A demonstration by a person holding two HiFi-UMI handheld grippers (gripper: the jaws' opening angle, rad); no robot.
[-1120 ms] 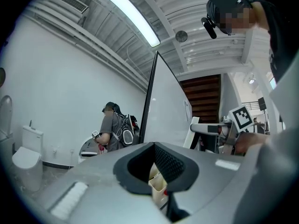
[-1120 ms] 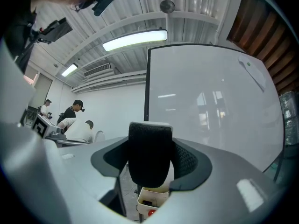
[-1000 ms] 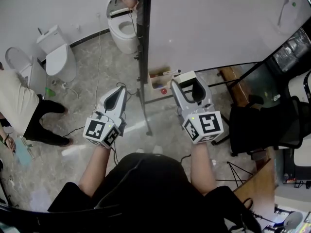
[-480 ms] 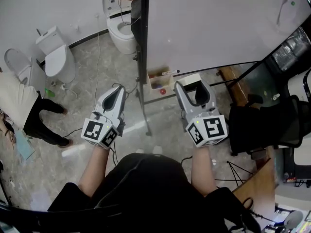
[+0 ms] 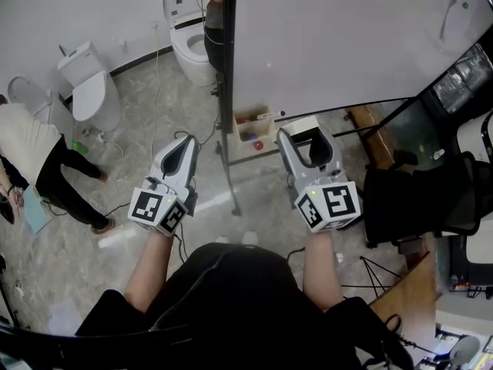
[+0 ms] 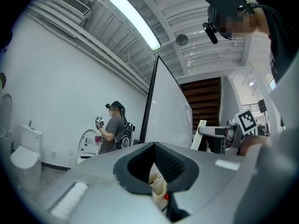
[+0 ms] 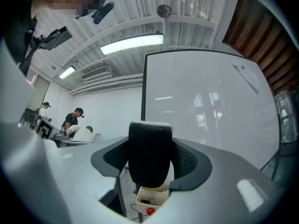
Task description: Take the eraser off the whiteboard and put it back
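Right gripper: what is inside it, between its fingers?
The eraser, black felt toward the camera, stands between the fingers of the right gripper. It covers its own far side and part of the box beyond.

Grey marbled floor (image 5: 123, 160) spreads beneath my tongs. Left of my left tongs (image 5: 187, 141), white toilets (image 5: 91, 91) stand along a white wall (image 5: 77, 6). A black chair (image 5: 420, 195) sits right of my right tongs (image 5: 302, 126). A strip light (image 6: 134, 20) glows overhead.
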